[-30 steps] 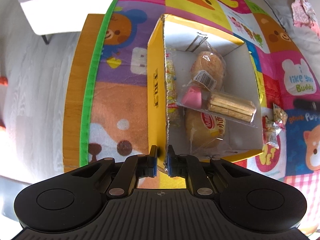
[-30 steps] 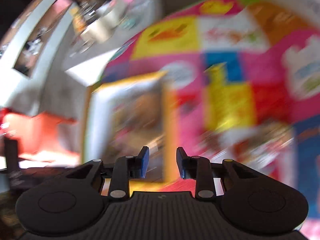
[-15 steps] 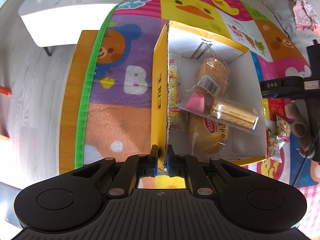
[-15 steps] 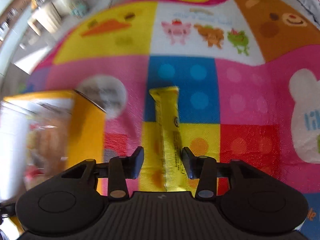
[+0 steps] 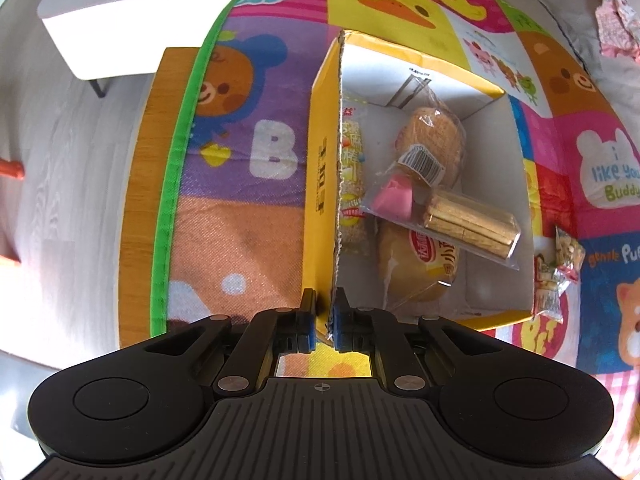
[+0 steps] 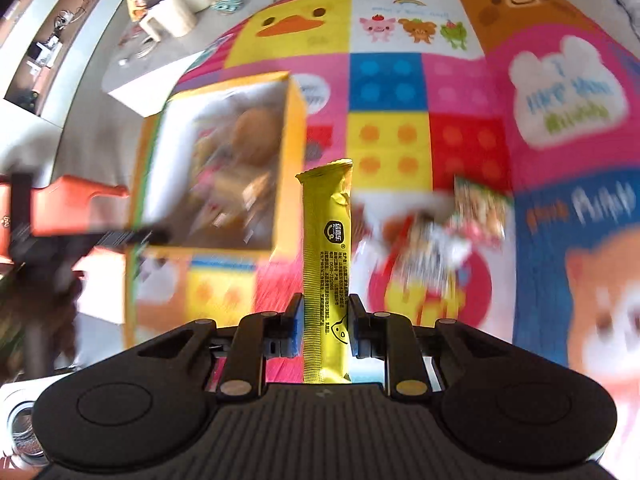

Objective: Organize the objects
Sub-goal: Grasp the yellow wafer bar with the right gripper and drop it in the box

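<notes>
Though blurred behind, right gripper (image 6: 323,330) jaws clamping glossy yellow stick packet (image 6: 326,264); left gripper (image 5: 323,330) jaws pinching torn cardboard box (image 5: 320,184) wall.

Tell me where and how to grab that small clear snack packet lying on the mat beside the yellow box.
Take the snack packet across its narrow middle, coming straight down from above: it lies flat on the mat, close beside the box wall, so sideways approach looks blocked there.

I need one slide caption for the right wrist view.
Right gripper shut on yellow snack bar wrapper, above colourful mat.
</notes>
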Tool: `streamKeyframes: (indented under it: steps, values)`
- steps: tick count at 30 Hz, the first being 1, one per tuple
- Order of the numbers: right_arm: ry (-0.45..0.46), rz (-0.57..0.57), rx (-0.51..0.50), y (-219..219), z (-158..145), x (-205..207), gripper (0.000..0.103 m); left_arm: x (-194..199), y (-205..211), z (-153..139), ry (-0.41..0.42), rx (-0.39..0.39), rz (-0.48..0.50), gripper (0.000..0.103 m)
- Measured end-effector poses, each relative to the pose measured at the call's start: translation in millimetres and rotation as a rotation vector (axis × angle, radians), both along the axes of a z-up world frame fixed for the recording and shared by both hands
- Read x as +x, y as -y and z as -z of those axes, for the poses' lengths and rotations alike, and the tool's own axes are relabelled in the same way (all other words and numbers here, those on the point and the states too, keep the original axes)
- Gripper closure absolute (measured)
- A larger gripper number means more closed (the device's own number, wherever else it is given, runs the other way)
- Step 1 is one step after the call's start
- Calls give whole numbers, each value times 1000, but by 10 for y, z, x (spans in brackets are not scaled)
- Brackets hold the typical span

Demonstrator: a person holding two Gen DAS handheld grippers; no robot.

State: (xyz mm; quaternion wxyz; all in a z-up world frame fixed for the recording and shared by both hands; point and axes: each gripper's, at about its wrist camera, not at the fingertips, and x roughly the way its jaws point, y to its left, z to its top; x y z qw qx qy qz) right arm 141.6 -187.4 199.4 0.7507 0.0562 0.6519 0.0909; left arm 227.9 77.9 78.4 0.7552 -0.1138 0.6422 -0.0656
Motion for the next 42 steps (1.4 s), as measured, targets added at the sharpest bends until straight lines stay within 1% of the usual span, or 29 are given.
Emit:
streamKeyframes:
  steps: [2,6,10,14,19,23,28,31,34,35,37,40,42]
  values:
    - [-9,22,10,-61,-194,-221,82,-1,3,-1,-7,0,-3,93]
    - [-3,41,41,-254,-484,-505,82,-2,2,0,-28,0,-1,93]
    - [14,39,49,-473,-645,-660,82,-19,38,-5,-27,14,41,93]
    - [23,42,41,-644,-744,-729,82,-46,28,0,-24,8,54,93]
    - [21,63,53,-770,-759,-675,82,-67,38,-2,-24,5,75,93]
    - [37,70,73,-887,-763,-545,82,-71,14,9,-25,-11,66,93]
    - [103,57,101,-1121,-833,-237,82,-75,-13,16,-28,-25,61,93]
    - [168,62,117,-1270,-852,50,82,-75,-11,14,-28,-22,62,93]
    - [224,75,129,-1390,-809,318,76,-78,-5,9,-29,-18,63,93]
    - [230,81,130,-1409,-776,396,70,-79,-4,8,-29,-19,63,93]
    - [220,106,136,-1378,-704,463,69,-83,-10,9,-27,-21,60,93]
    - [199,139,161,-1200,-620,371,67,-95,-26,14,-29,-27,40,93]
    - [188,152,135,-1022,-537,210,53,-98,-30,13,-32,-25,30,93]
